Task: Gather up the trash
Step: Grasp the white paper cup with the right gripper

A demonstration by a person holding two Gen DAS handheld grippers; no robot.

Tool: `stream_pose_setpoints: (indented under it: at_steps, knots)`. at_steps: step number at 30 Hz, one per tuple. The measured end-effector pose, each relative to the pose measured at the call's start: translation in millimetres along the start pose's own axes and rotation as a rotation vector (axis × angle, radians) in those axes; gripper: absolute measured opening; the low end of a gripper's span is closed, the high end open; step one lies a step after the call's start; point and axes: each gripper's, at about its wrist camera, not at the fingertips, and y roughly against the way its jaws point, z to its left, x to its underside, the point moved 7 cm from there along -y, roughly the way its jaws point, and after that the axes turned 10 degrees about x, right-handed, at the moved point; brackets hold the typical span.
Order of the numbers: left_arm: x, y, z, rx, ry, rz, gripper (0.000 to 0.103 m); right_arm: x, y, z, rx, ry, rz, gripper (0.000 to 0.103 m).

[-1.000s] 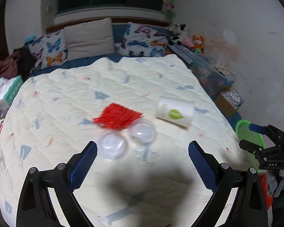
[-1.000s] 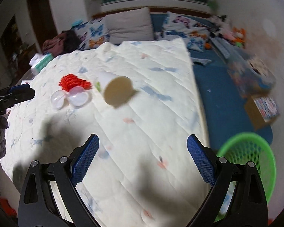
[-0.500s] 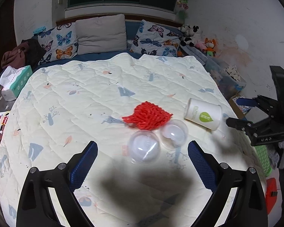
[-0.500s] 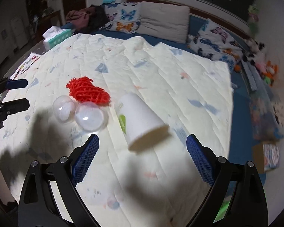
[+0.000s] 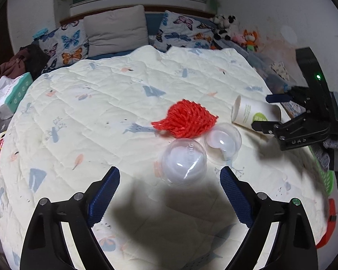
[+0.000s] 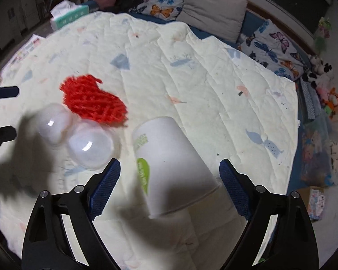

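Both tools are wide open and grip nothing, though their jaws have just been closing a little. The right tool [image 6: 169,184] tilts steeply down over the white paper cup [image 6: 171,168], which lies on its side on the bed quilt [image 6: 214,90] between the blue pads, untouched. The left tool [image 5: 169,193] angles down just short of two clear plastic domes [image 5: 183,159], with red netting [image 5: 187,121] beyond them.

— How is the bed [image 5: 115,103] viewed from the left wrist?
— Downward from its foot edge, toward the pillows.
— And from the right wrist?
— Closer, from the right edge. The paper cup [image 6: 169,164] and red netting [image 5: 187,121] are shared.
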Motion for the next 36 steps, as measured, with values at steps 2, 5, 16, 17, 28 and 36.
stream_pose_setpoints:
  at_steps: [2,5,16,17,28,36]
  knots:
    - [0.4,-8.6,-3.6,-0.004,-0.023,0.02,0.088,2.3,-5.3,-0.3,0.02,0.007,0.01,0.082]
    - [-1.3,-19.4,-7.7,-0.012,-0.052,0.039,0.088,6.4,-8.0,-0.5,0.019,0.004,0.016,0.074]
    - [-5.6,-44.9,-12.6,-0.036,-0.116,0.063,0.084,14.8,6.4,-6.8,0.006,-0.057,0.002,0.072]
    - [-5.9,-46.5,-12.4,-0.037,-0.119,0.062,0.08,16.0,8.3,-7.3,0.0,-0.064,0.001,0.072]
    - [-4.9,-61.5,-6.4,-0.029,-0.1,0.082,0.07,35.0,28.4,-12.2,-0.029,-0.129,-0.006,0.071]
    - [-3.8,-59.7,-5.3,-0.024,-0.082,0.07,0.058,49.8,42.0,-14.5,-0.038,-0.176,-0.015,0.071]
